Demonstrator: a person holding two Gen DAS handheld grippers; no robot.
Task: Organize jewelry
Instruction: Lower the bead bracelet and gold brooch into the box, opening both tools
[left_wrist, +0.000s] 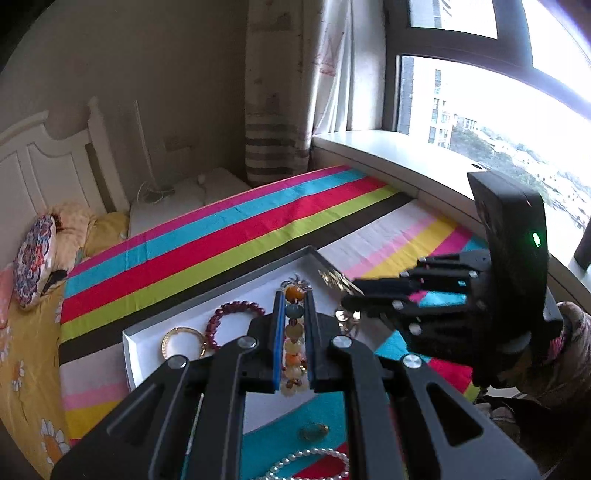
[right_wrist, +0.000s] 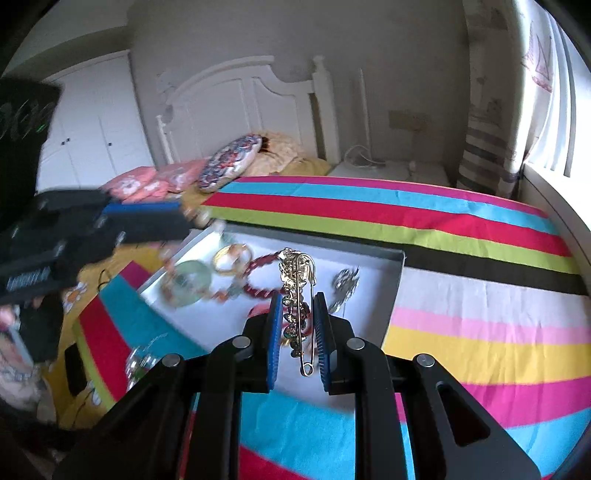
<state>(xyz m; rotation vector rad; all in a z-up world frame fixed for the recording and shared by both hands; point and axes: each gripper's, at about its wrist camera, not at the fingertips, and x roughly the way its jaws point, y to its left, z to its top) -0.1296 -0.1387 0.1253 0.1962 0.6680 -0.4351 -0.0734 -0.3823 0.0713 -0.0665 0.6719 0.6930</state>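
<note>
Both wrist views close, angled down – sharing the tray, striped bedspread

Tray half crowded; bare floor near right wall.

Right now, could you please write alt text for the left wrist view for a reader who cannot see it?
The left gripper holds a multicoloured bead bracelet in its jaws above a white tray on a striped bedspread. A dark red bead bracelet and gold bangle lie inside; the right gripper reaches in from the right.
</note>
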